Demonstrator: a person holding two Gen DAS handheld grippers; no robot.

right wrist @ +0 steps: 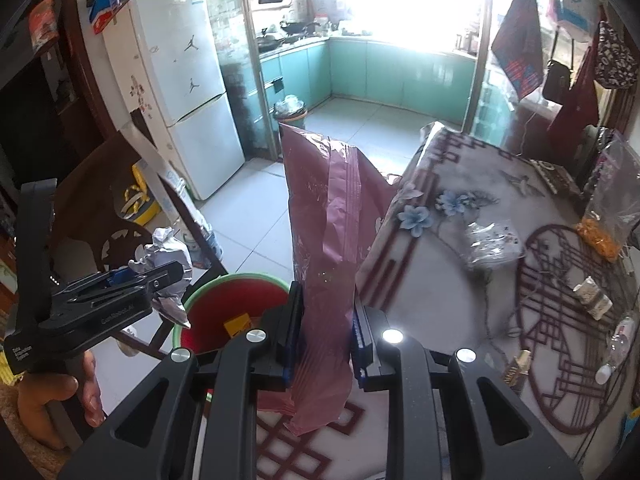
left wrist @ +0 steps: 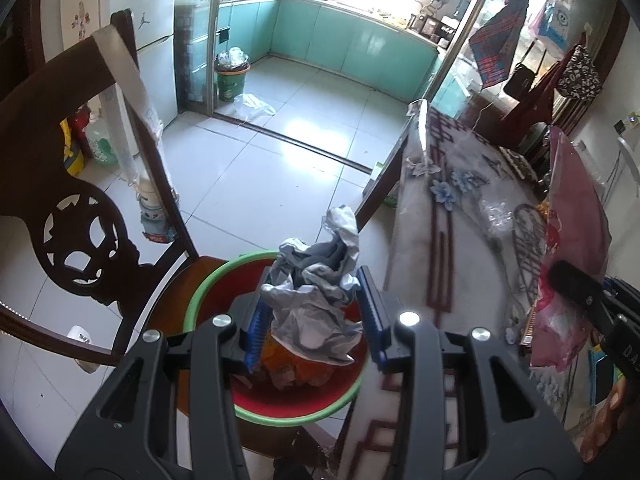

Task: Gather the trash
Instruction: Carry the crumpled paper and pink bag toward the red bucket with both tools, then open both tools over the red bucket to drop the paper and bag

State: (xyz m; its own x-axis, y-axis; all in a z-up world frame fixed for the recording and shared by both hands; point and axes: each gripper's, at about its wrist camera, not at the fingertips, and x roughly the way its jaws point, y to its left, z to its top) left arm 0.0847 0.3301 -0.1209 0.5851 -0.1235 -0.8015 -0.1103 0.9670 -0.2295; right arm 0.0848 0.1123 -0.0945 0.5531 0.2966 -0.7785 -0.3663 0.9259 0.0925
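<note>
My left gripper (left wrist: 316,312) is shut on a crumpled grey-white paper wad (left wrist: 316,292) and holds it just above a red bin with a green rim (left wrist: 208,280) that stands on a chair seat. Orange wrappers (left wrist: 288,364) lie inside the bin. My right gripper (right wrist: 324,344) is shut on a pink plastic bag (right wrist: 324,220), held upright beside the table edge, right of the bin (right wrist: 224,312). The left gripper (right wrist: 132,280) with the wad (right wrist: 168,256) shows at the left of the right wrist view. The right gripper (left wrist: 580,292) and pink bag (left wrist: 572,240) show at the right of the left wrist view.
A dark carved wooden chair (left wrist: 80,216) stands left of the bin. The table (right wrist: 460,280) with a flowered cloth holds a clear crumpled bag (right wrist: 494,240), a bag of orange bits (right wrist: 604,216) and small items. A fridge (right wrist: 184,92) and a green kitchen bin (left wrist: 232,76) stand farther off.
</note>
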